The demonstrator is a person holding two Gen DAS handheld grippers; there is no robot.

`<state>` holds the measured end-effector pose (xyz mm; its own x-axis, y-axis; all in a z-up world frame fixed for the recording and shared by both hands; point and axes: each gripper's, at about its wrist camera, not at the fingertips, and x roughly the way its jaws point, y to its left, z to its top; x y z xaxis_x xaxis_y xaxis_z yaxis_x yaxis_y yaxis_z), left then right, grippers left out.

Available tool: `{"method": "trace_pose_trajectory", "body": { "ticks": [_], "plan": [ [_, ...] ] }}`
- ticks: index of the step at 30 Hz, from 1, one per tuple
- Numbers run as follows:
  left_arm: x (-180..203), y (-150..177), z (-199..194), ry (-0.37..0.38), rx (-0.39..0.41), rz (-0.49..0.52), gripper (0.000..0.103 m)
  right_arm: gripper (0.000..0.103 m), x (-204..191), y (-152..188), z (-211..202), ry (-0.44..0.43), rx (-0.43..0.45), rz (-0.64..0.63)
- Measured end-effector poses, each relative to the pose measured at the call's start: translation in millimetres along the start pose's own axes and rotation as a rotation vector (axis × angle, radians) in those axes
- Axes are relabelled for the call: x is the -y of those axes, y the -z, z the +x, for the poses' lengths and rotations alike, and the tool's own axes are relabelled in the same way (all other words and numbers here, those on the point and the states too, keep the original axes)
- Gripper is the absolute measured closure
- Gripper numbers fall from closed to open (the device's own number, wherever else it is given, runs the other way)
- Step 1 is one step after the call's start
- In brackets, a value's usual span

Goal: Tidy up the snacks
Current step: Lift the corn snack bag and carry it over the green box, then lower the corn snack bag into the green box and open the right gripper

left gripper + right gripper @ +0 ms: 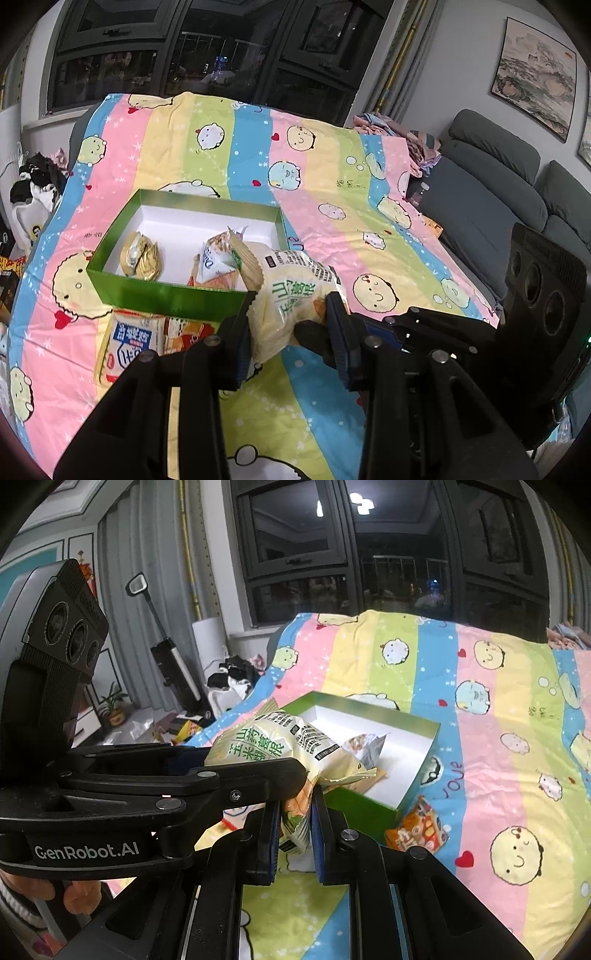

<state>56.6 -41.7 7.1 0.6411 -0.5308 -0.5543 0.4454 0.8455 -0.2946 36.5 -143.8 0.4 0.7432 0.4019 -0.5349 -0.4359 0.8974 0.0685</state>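
From the left wrist, a pale yellow snack bag (pixel 291 295) with green print is seen held above the striped bedspread (pixel 369 206), just at the near right corner of the green box (pixel 162 295). The left gripper (pixel 291 328) is clamped on the bag's lower part, the film being pinched between its two blue-padded fingers. Inside the box, a gold packet (pixel 142 256) and a white packet (pixel 218 254) are already lodged. Two more packets, a blue-and-white packet (pixel 127 341) and an orange packet (pixel 184 332), are left lying on the cloth just in front of the box.

From the right wrist, the same bag (pixel 280 746) is seen crossed by the left tool's arm, and the right gripper (pixel 295 812) is closed on the bag's crumpled bottom end. The box (pixel 369 808) lies just behind, with another orange packet (pixel 417 829) beside its near corner.

The bag is judged to be light, puffy and soft, with slick film that could slide under the pads; its contents are probably crushable. It is best taken by the crimped seam or a gathered end, not squeezed across the middle.
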Motion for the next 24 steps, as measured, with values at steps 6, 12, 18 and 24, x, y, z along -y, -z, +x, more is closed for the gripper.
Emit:
{"method": "trace_pose_trajectory", "body": {
  "ticks": [6,12,18,24],
  "plan": [
    [-1,-13,5,-0.005,0.013,0.018,0.067,0.086,3,-9,3,0.011,0.018,-0.006],
    [-6,-22,12,-0.008,0.019,0.027,0.067,0.086,9,-15,10,0.013,0.028,0.000],
    [-13,-32,21,-0.008,0.018,0.027,0.067,0.086,13,-22,19,0.018,0.029,-0.003],
    [-25,-46,33,-0.005,0.012,0.022,0.067,0.086,19,-31,32,0.021,0.024,-0.001]
  ]
}}
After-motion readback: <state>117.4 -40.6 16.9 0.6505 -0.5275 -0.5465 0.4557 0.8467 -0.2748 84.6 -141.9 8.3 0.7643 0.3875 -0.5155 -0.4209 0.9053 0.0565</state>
